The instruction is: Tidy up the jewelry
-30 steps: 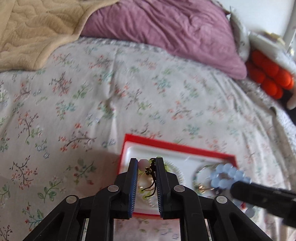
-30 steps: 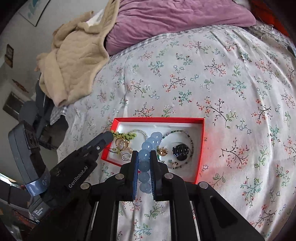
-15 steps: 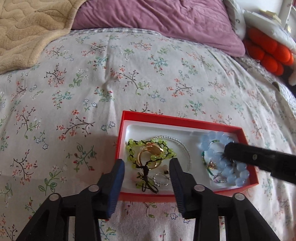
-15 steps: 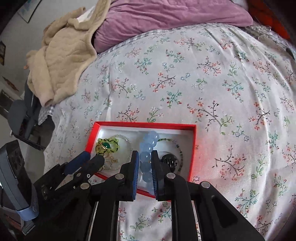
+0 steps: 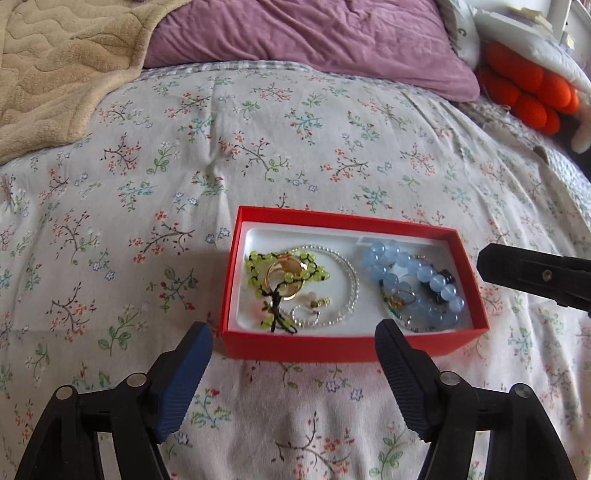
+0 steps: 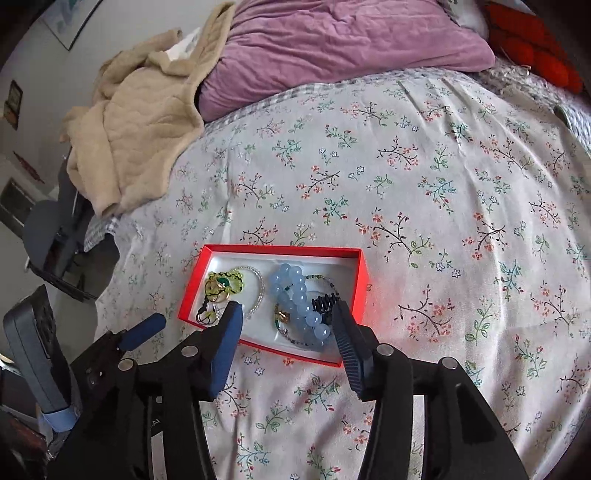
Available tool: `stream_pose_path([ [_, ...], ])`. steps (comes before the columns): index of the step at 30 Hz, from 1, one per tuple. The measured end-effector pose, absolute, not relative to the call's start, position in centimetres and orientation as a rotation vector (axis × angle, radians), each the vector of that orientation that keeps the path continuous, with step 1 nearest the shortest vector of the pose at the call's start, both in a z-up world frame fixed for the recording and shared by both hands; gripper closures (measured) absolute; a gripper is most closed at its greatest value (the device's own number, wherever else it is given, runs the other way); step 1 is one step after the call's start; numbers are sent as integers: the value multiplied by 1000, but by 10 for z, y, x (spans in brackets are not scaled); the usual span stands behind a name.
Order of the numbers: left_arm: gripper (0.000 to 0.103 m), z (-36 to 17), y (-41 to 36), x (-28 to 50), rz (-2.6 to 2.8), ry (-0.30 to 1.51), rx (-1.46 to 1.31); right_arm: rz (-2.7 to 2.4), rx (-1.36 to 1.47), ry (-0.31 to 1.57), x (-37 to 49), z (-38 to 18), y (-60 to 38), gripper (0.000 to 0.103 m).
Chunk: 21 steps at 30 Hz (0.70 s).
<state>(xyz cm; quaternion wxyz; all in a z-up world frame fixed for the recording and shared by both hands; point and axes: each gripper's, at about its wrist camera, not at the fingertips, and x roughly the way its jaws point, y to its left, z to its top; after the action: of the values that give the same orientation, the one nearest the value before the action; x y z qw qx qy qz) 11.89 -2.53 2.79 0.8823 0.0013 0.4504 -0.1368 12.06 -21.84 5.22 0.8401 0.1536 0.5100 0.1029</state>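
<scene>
A red jewelry box [image 5: 332, 347] [image 6: 360, 280] with a white lining lies on the flowered bedspread. In it lie a green bead bracelet [image 5: 286, 267] [image 6: 225, 282] with a gold ring, a clear bead strand [image 5: 349, 280], a pale blue bead bracelet [image 5: 417, 273] [image 6: 299, 299] and a dark hair clip [image 6: 325, 302]. My left gripper [image 5: 293, 349] is open and empty, just in front of the box. My right gripper [image 6: 286, 325] is open and empty, over the box's near edge; it also shows in the left wrist view [image 5: 532, 275], right of the box.
A purple pillow [image 5: 314, 33] [image 6: 347, 48] and a beige blanket [image 5: 55, 70] [image 6: 136, 125] lie at the head of the bed. Orange cushions [image 5: 528, 88] sit at the far right. The bed's left edge drops off beside a chair [image 6: 51, 236].
Both grippers opened and pulled back from the box. The left let go of the green bracelet, the right let go of the blue bracelet; both now lie in the box.
</scene>
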Motion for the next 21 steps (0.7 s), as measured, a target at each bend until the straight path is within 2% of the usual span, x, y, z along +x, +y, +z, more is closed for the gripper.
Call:
stream_pose_path([
  [7, 15, 37, -19, 97, -261, 944, 15, 183, 241, 1099, 93, 57, -221, 34],
  [12, 6, 37, -12, 82, -224, 974, 29, 128, 202, 1149, 78, 56, -225, 31],
  [16, 1, 33, -5, 72, -200, 1010, 19, 97, 164, 1151, 63, 57, -226, 21],
  [21, 1, 24, 4, 60, -128, 1068, 31, 49, 109, 1153, 45, 52, -223, 17],
])
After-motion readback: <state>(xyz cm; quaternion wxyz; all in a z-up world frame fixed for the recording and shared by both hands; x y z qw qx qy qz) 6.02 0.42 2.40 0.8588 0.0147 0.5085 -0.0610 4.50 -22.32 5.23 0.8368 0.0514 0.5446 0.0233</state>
